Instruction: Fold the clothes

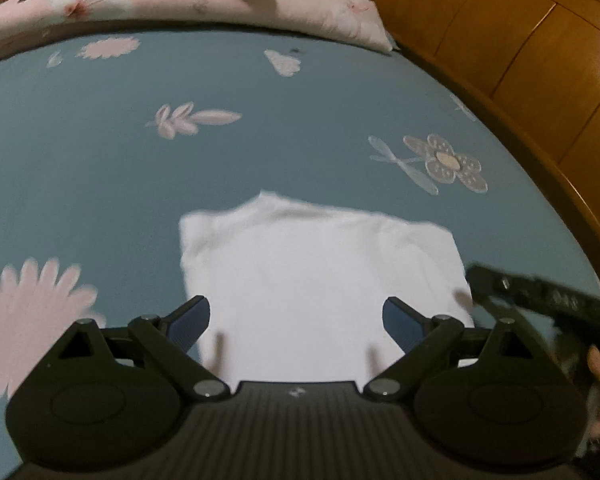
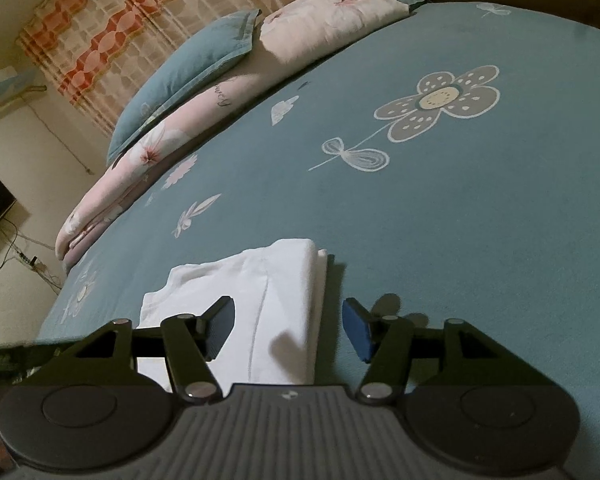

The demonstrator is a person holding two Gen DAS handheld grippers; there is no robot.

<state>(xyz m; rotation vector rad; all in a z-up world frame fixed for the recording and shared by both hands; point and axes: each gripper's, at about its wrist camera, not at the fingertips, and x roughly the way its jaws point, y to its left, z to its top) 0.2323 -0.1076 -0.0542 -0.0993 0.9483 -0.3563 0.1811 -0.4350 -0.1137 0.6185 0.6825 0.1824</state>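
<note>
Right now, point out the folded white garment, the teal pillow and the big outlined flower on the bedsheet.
folded white garment (image 2: pixel 236 300), right wrist view, on its top layer.
teal pillow (image 2: pixel 184 76), right wrist view, on the middle of its face.
big outlined flower (image 2: pixel 440 100), right wrist view, on its pale centre.

The white cotton garment lay folded into a flat rectangle near the blue floral bedsheet's near edge.

garment: white | bedsheet: teal, floral | quilt: pink, floral | headboard: orange-brown
</note>
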